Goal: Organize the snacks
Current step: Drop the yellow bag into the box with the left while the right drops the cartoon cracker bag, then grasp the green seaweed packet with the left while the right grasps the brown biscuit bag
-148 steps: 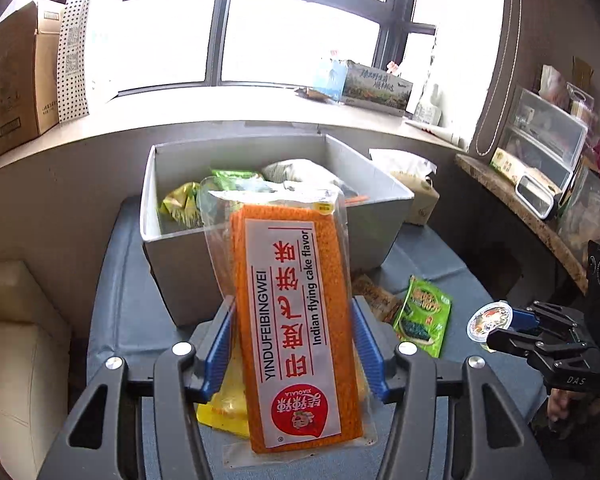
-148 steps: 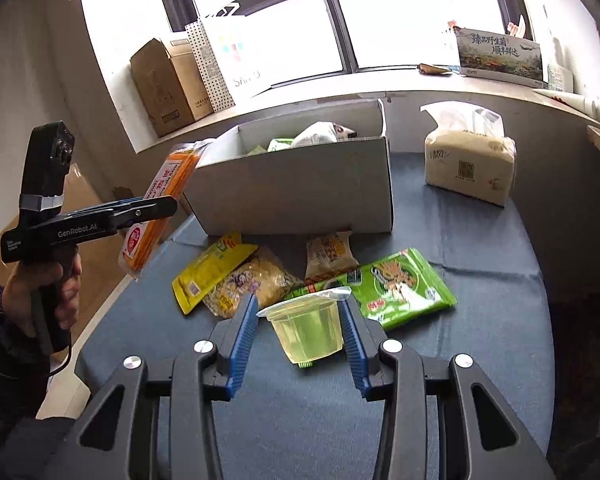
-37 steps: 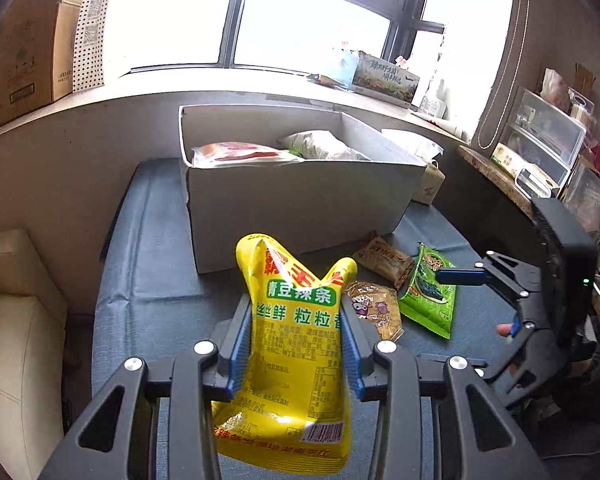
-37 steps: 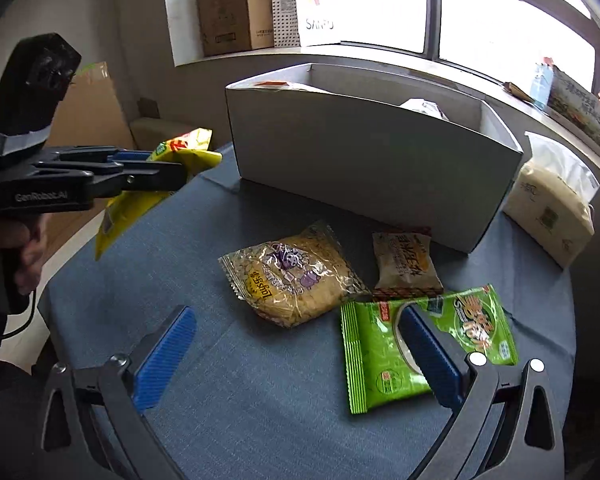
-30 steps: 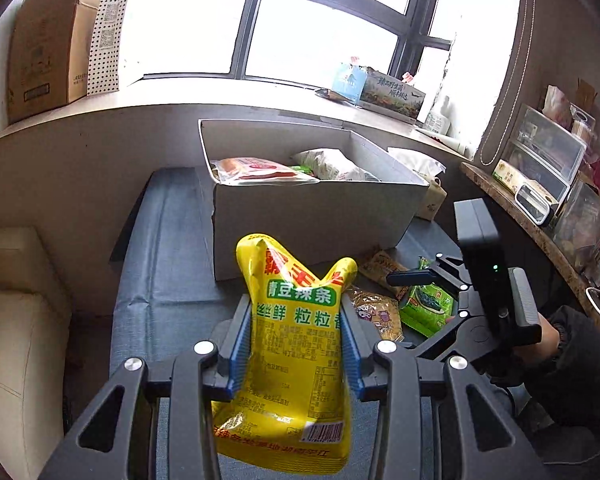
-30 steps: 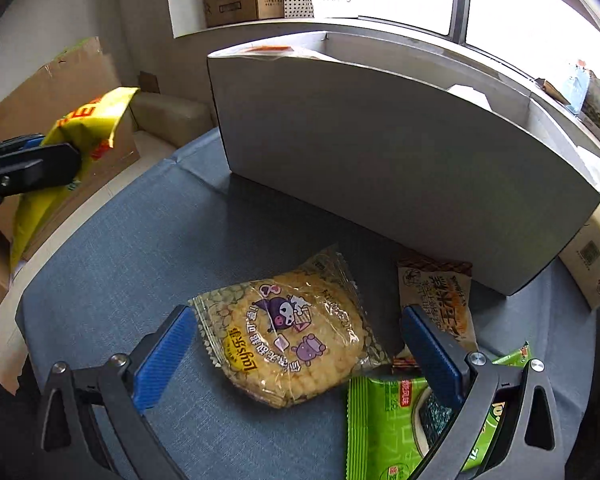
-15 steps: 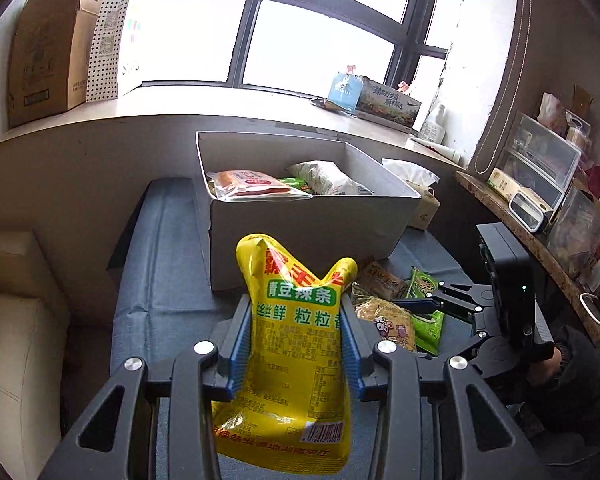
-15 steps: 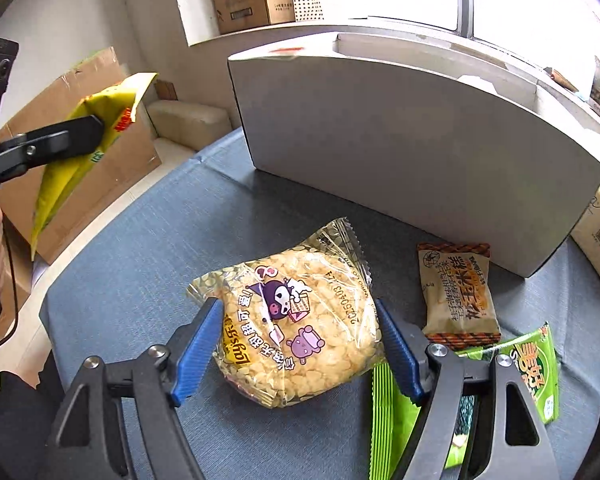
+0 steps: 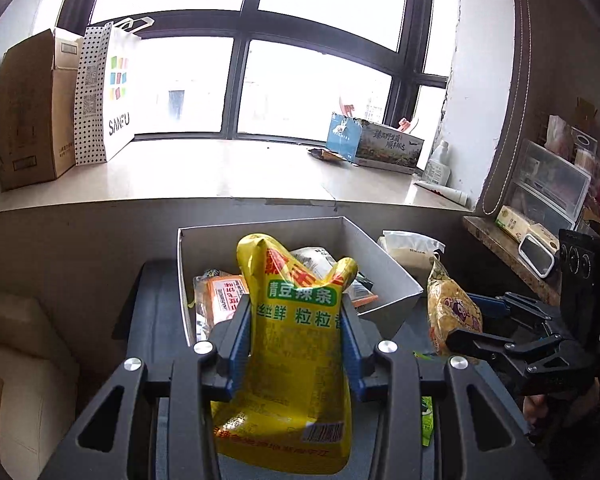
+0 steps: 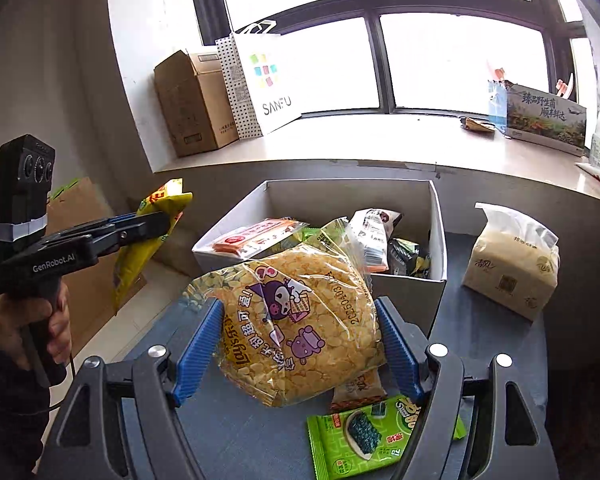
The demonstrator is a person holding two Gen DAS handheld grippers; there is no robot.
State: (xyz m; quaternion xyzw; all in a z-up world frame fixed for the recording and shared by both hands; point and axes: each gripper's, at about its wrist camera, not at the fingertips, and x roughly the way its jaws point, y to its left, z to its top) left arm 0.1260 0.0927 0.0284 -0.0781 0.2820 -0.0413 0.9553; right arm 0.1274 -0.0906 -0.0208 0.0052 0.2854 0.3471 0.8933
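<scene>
My left gripper is shut on a yellow snack pouch, held up in front of the grey box. My right gripper is shut on a clear bag of yellow puffed chips, lifted above the table before the grey box. The box holds an orange cake pack and several other packets. In the right wrist view the left gripper and its yellow pouch are at the left. In the left wrist view the right gripper with the chips bag is at the right.
A green seaweed pack and a small brown packet lie on the blue-grey table. A tissue pack stands right of the box. Cardboard box and a white shopping bag sit on the windowsill.
My right gripper closed on the chips bag and lifted it off the table toward the box. My left gripper carried the yellow pouch up closer to the box.
</scene>
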